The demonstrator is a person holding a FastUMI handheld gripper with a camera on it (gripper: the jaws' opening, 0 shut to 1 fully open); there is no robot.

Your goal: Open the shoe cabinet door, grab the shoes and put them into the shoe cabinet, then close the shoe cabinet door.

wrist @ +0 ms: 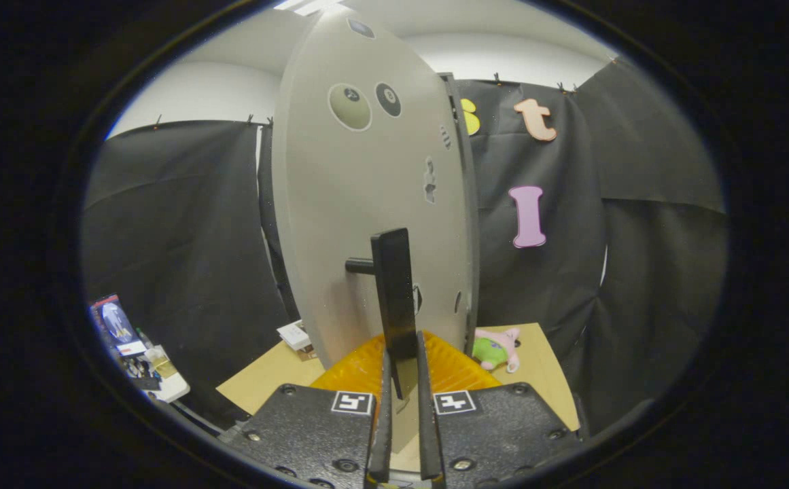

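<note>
— What is held by the gripper (402, 367)?

— The black bar handle (394, 299) of the shoe cabinet door (360, 217) is clamped between the two fingers (386, 407), which are pressed against it from either side, nearly closed on its lower end.

— How is the door placed?

— The pale grey door is seen upright, directly ahead of the fingers, with its face turned toward the camera. The handle is fixed to it by a short black post (360, 265) on the left. Round stickers (350, 106) are seen high on the panel, and a few small cut-outs are scattered along its right side.

— And the shoes?

— Their place cannot be told from this view.

— What else is seen?

— An orange ribbed object (448, 367) is found just beyond the fingertips, at the foot of the door. A light wooden tabletop (544, 360) is spread underneath. A pink and green plush toy (496, 348) is laid on it to the right of the door, and a small white box (294, 335) to the left.
</note>
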